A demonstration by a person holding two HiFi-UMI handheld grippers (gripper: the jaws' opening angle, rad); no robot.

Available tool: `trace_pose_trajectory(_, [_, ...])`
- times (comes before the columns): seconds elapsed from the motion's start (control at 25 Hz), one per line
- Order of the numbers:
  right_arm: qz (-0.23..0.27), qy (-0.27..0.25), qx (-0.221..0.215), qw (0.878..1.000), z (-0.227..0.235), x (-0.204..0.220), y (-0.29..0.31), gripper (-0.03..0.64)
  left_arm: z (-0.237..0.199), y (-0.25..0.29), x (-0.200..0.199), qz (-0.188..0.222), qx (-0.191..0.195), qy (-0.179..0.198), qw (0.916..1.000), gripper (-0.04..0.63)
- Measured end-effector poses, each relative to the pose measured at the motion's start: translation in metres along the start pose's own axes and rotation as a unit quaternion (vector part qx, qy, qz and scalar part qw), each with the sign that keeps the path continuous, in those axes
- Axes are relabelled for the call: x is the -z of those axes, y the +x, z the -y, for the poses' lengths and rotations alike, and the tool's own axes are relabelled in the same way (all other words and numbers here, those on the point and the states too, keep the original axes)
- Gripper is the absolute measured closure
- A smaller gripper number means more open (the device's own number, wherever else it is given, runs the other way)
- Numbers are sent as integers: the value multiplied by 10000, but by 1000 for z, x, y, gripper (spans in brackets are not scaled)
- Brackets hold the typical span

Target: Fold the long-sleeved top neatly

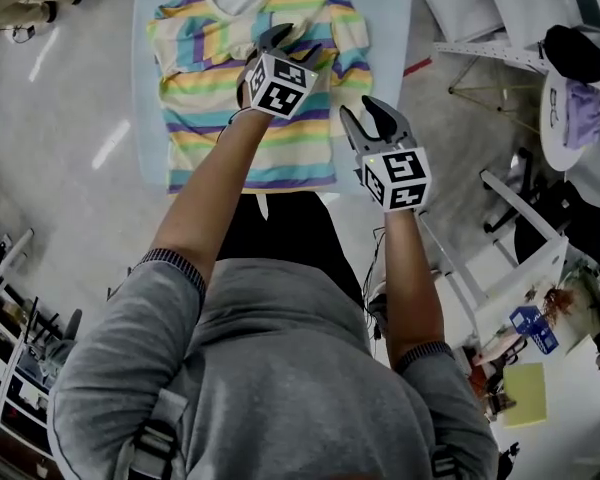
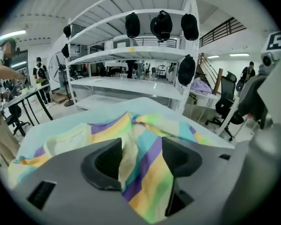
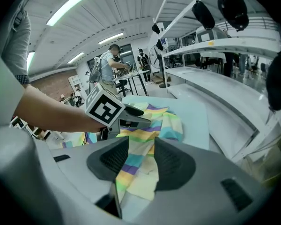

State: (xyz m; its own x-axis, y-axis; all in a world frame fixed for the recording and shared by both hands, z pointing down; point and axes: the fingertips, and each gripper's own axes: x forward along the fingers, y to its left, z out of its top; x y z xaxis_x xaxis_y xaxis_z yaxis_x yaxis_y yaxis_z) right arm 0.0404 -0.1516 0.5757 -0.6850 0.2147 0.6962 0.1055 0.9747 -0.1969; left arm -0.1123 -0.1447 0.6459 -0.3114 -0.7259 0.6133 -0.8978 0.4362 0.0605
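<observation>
I am holding both forearms stretched forward and angled down over the table (image 1: pixel 388 13). My left gripper (image 1: pixel 277 38) is keeping its jaws spread wide, gripping nothing, with the striped long-sleeved top (image 1: pixel 212 118) lying spread out directly beneath and ahead of them. My right gripper (image 1: pixel 372 120) is holding its jaws partly apart and empty. The top's folded sleeve edge is lying just ahead and to their left, and bare table is stretching away to their right.

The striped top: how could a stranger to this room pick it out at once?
Find the pale blue table straight ahead of the person. The top lies spread flat on it, collar farthest away. Nothing else nearby has its pastel stripes of yellow, green, blue and purple.
</observation>
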Motion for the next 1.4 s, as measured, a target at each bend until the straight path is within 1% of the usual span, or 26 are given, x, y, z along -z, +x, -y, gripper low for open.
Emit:
trace_pose_trajectory(0.2, [-161, -153, 64, 9997, 9, 19, 2, 430, 14, -22, -9, 153, 305, -67, 9994, 302])
trace_pose_trajectory(0.4, [-623, -755, -83, 9952, 5, 51, 4, 425, 38, -70, -12, 214, 680, -154, 9973, 302])
trace_pose_trajectory(0.56, [-1029, -1289, -333, 9857, -4, 72, 3, 420, 58, -108, -15, 258, 915, -384, 9947, 302])
trace_pose_trajectory(0.64, [-1342, -1642, -436, 9763, -6, 87, 4, 416, 67, -122, -16, 215, 978, -425, 9941, 302])
trace_pose_trajectory(0.76, [-1777, -2284, -680, 9548, -11, 103, 8, 397, 80, -137, -19, 100, 1097, -410, 9931, 302])
trace_pose_trajectory(0.84, [-1984, -2800, -856, 9354, -14, 111, 13, 387, 87, -145, -25, 94, 1169, -407, 9923, 302])
trace_pose_trajectory(1.0, [-2248, -3853, -1147, 8876, -23, 127, 27, 385, 92, -163, -42, 196, 1151, -304, 9927, 302])
trace_pose_trajectory(1.08, [-2399, -4188, -1281, 8664, -25, 138, 37, 387, 89, -170, -46, 232, 1091, -311, 9933, 302])
trace_pose_trajectory(1.16, [-2542, -4379, -1339, 8519, -22, 150, 46, 388, 86, -175, -46, 245, 1024, -359, 9938, 304])
trace_pose_trajectory(1.2, [-2595, -4418, -1331, 8484, -20, 154, 50, 394, 84, -178, -46, 246, 998, -377, 9940, 302])
trace_pose_trajectory(1.24, [-2635, -4412, -1321, 8476, -18, 156, 52, 394, 83, -180, -44, 242, 974, -390, 9942, 302])
trace_pose_trajectory(1.32, [-2692, -4302, -1335, 8513, -16, 159, 55, 405, 79, -185, -40, 218, 920, -434, 9946, 302])
trace_pose_trajectory(1.4, [-2693, -4144, -1388, 8582, -14, 160, 57, 405, 75, -188, -34, 189, 847, -511, 9949, 304])
